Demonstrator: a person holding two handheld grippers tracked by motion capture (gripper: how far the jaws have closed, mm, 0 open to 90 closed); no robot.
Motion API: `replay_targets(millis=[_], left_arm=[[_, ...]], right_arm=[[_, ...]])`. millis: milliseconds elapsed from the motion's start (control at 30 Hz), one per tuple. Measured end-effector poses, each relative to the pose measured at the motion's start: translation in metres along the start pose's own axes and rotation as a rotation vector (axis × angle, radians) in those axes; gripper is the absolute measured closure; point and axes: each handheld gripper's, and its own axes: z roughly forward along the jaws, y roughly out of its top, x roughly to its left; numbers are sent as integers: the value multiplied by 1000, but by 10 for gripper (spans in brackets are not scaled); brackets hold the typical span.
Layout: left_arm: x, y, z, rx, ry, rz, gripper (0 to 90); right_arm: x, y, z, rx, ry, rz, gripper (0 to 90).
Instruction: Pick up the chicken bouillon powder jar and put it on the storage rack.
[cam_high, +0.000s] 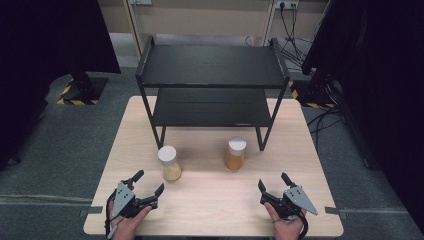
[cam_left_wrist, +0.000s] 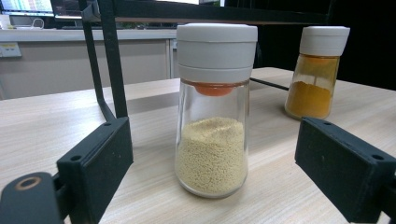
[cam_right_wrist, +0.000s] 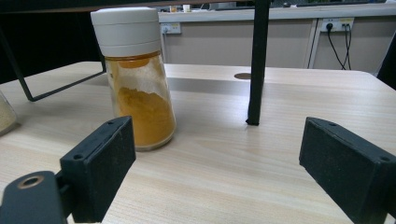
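Two glass shaker jars with white lids stand upright on the wooden table (cam_high: 210, 200). The jar of pale yellow granules (cam_high: 170, 163) (cam_left_wrist: 212, 112) is left of centre; the jar of orange powder (cam_high: 235, 153) (cam_right_wrist: 136, 77) (cam_left_wrist: 317, 70) is to its right. My left gripper (cam_high: 148, 182) (cam_left_wrist: 215, 172) sits open near the front left, with the pale jar just beyond its jaws. At the front right my right gripper (cam_high: 273, 182) (cam_right_wrist: 219, 172) is open too, the orange jar ahead and left of its jaws. Nothing is held.
A black two-tier metal shelf rack (cam_high: 212, 85) stands at the back of the table, both tiers bare. One of its front legs (cam_right_wrist: 257, 65) comes down just right of the orange jar. Dark curtains and cables (cam_high: 320, 120) flank the table.
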Motion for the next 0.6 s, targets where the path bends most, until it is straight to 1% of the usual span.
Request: replay_targets(millis=[167,267,400,500,533,600], left_arm=[[-2,2,2,-13,-10,2,109],[-6,4,5,-31,-17,-4,109],[-10,8,12,-42,-22,11,110],[-13,11,14,-53,-9,28,119],[-14,12,15,-60,-4,24,120],[-14,14,17,-65,-4,32,121]], right_arm=[[0,0,0,0,0,-3,109],[0,1,0,3,1,-4,108],[0,-1,0,-4,-1,3,107],[0,-1,-1,-7,-2,4,106],[0,-2,-1,-8,-3,4,106],[1,-2,-1,-8,-5,0,106]])
